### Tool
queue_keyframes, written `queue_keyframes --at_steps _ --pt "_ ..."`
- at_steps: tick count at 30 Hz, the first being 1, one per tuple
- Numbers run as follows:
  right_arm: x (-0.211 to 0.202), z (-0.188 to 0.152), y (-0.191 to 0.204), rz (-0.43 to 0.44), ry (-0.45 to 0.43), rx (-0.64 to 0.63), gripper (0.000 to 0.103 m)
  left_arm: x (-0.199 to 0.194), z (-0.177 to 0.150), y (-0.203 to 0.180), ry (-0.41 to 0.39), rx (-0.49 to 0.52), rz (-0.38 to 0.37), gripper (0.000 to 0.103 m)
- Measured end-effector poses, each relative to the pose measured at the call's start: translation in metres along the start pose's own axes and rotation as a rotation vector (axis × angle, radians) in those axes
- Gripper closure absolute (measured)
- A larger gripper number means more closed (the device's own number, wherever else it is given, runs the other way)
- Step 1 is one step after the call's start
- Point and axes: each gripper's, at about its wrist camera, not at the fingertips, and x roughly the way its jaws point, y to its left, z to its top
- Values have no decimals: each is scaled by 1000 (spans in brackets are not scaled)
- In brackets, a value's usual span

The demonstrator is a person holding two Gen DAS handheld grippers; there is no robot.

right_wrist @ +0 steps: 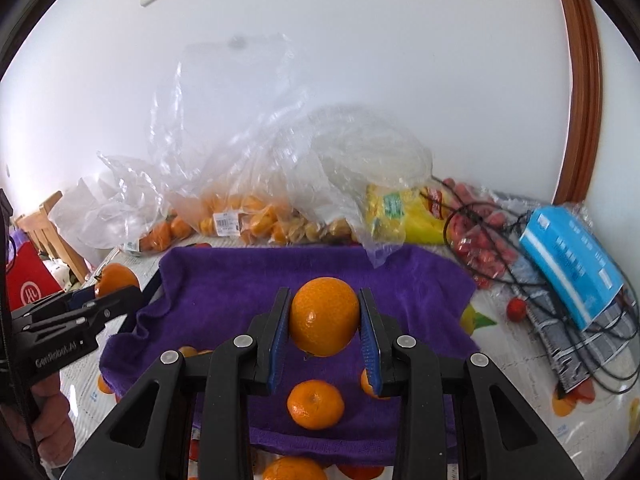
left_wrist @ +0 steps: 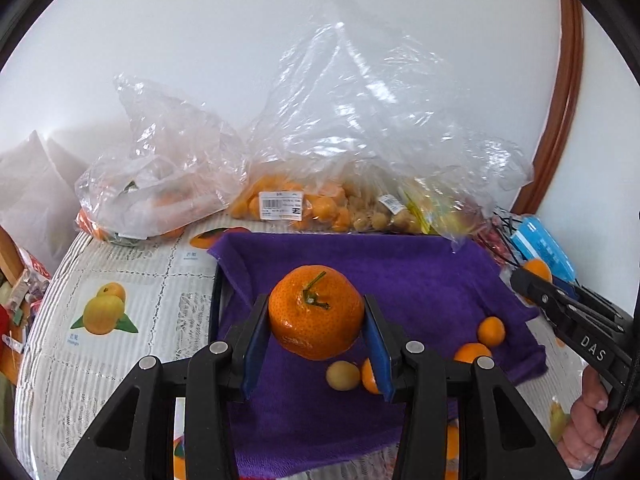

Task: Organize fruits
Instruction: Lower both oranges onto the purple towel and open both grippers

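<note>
1. Right now my left gripper has its jaws clamped on a stemmed mandarin, held clear above the purple towel. My right gripper has its jaws closed on a smoother orange over the same towel.
2. Both fruits are round and glossy and are held only at their sides. I judge a tilt or jolt could let one roll out and knock the loose mandarins below off the towel.
3. Squeezing harder might bruise the peel.
4. On the grippers' sides I read "DAS" and "GenRobot.AI".
5. Farther back, the clear plastic bags lean against the wall. A passing gripper could snag them and spill the bagged fruit onto the worktop.
6. Their barcode label is too small to read.
</note>
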Motion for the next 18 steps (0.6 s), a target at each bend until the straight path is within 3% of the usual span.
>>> queue_keyframes --at_steps 7,18 --pt "28 -21 -13 -20 84 13 71 21 -18 16 35 -69 -5 61" --pt "31 -29 -18 -69 64 -17 71 20 -26 4 33 -48 -67 61"
